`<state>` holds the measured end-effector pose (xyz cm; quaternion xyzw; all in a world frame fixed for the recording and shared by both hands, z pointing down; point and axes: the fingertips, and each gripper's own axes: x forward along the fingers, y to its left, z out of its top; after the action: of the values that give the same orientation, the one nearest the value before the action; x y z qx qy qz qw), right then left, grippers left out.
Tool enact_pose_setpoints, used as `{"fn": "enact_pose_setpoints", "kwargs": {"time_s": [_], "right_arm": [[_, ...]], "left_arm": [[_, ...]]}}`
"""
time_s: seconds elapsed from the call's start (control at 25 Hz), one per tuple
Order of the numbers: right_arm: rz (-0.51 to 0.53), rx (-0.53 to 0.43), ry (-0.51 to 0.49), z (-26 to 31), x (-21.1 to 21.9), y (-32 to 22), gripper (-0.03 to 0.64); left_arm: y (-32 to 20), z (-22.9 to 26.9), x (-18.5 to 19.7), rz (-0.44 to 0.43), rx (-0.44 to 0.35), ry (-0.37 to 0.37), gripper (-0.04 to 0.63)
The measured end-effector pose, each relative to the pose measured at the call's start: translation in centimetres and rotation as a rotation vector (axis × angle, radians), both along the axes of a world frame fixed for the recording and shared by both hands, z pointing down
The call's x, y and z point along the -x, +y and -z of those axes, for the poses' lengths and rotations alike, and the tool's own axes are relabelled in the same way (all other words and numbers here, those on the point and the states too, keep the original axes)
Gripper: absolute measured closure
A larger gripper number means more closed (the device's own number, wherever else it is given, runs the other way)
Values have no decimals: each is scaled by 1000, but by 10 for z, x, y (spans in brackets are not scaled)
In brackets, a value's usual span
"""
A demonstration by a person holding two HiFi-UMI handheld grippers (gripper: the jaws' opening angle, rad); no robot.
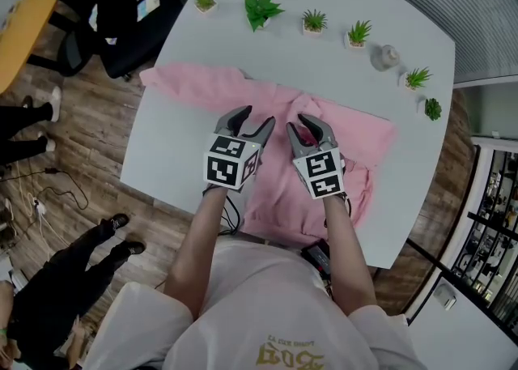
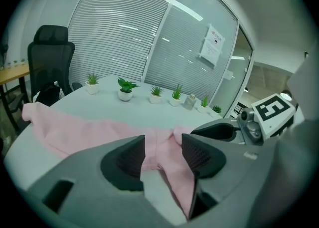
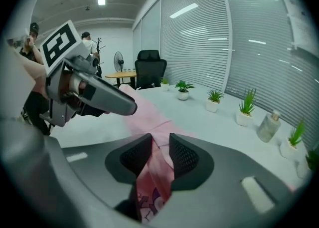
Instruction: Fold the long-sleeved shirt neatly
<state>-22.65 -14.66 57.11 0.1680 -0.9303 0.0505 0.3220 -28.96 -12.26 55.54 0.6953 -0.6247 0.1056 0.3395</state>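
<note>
A pink long-sleeved shirt [image 1: 356,138] lies spread on the white table [image 1: 174,162], one sleeve [image 1: 182,85] reaching toward the far left corner. Both grippers hover side by side over its middle. My left gripper [image 1: 255,117] is open, with a wide empty gap between its pads; in the left gripper view [image 2: 163,154] the shirt [image 2: 65,129] lies below. My right gripper [image 1: 307,127] stands open by a narrow gap. In the right gripper view [image 3: 160,154] pink cloth [image 3: 149,110] with a printed patch shows through that gap, and the pads do not press on it.
Several small potted plants [image 1: 259,10] and a small bottle [image 1: 385,57] line the table's far edge. A black office chair [image 1: 129,4] stands at the far left corner. People stand on the wooden floor at the left [image 1: 57,271]. The table's near edge is just in front of me.
</note>
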Motion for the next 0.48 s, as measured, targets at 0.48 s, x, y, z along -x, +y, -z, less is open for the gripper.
{"fn": "enact_pose_setpoints", "kwargs": {"time_s": [0.48], "right_arm": [[11,139,-16,-7,-16,8,299]], "left_arm": [[2,-6,-5,-8,1,21,362]]}}
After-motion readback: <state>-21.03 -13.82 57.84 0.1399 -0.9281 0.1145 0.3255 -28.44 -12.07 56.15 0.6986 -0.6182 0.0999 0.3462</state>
